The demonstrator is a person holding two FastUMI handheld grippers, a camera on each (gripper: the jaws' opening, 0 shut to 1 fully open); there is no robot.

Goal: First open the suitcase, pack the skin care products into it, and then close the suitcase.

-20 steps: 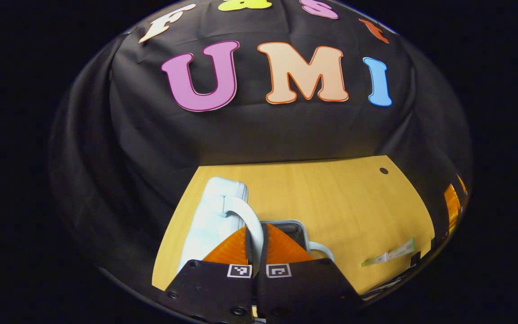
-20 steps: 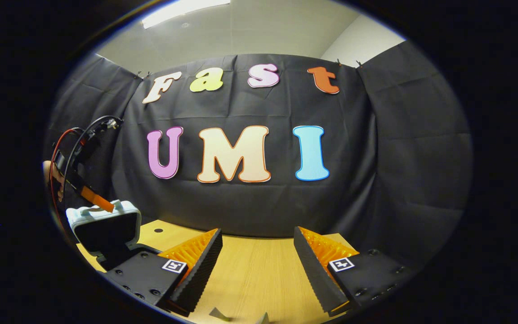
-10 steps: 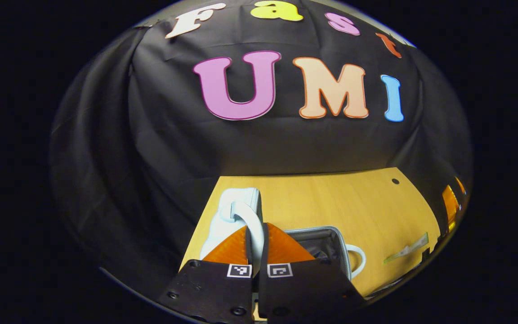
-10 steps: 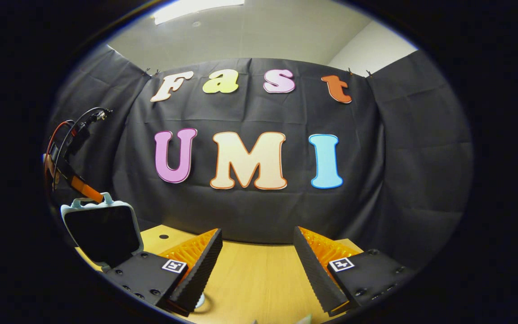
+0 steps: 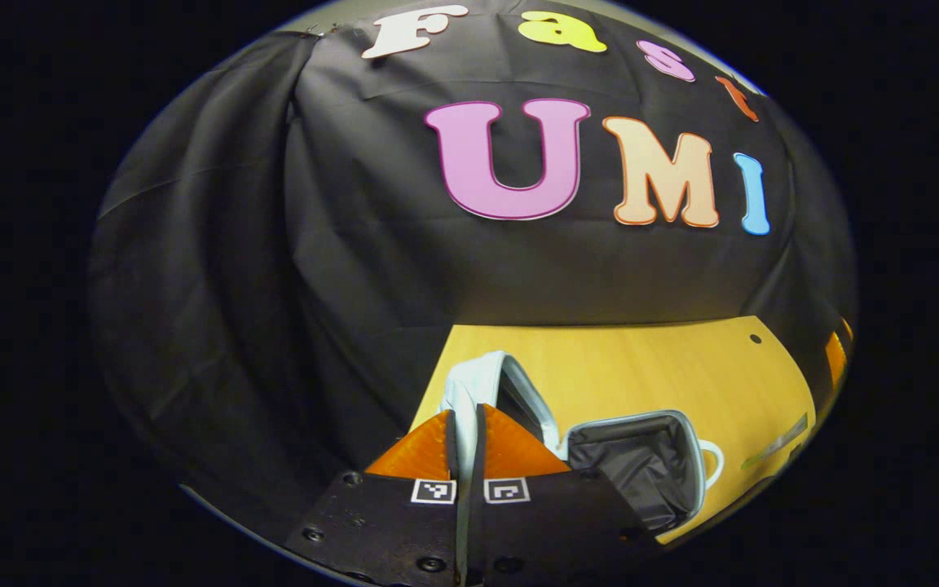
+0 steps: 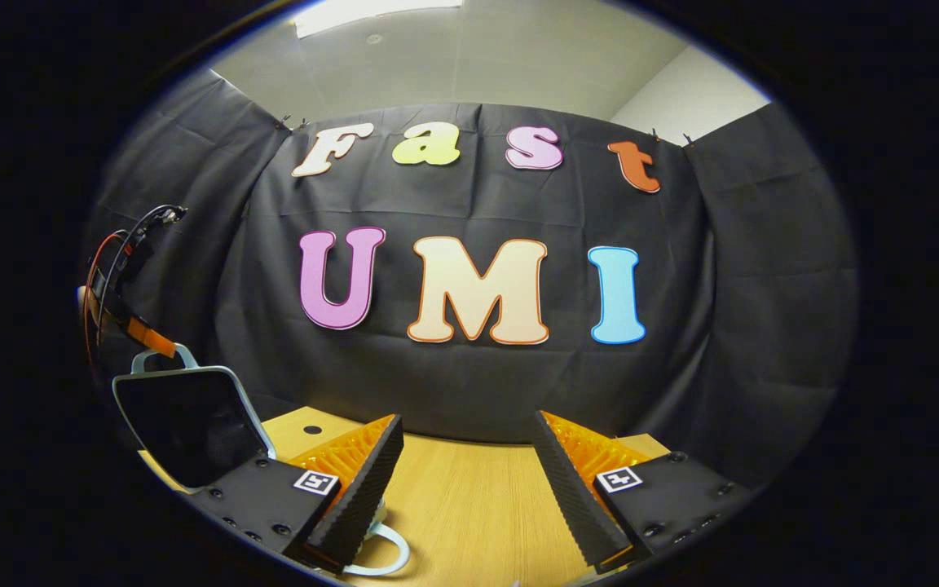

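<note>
The left tool (image 5: 465, 432) is clamped on the lid handle (image 5: 460, 399) of the pale suitcase (image 5: 641, 465), which lies open on the wooden counter (image 5: 641, 367), lid (image 6: 184, 420) raised. The right tool (image 6: 463, 473) hovers with fingers apart. No labels are readable.

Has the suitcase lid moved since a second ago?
Yes. The suitcase lid has swung up and back, away from the table, pulled by the left gripper.
</note>
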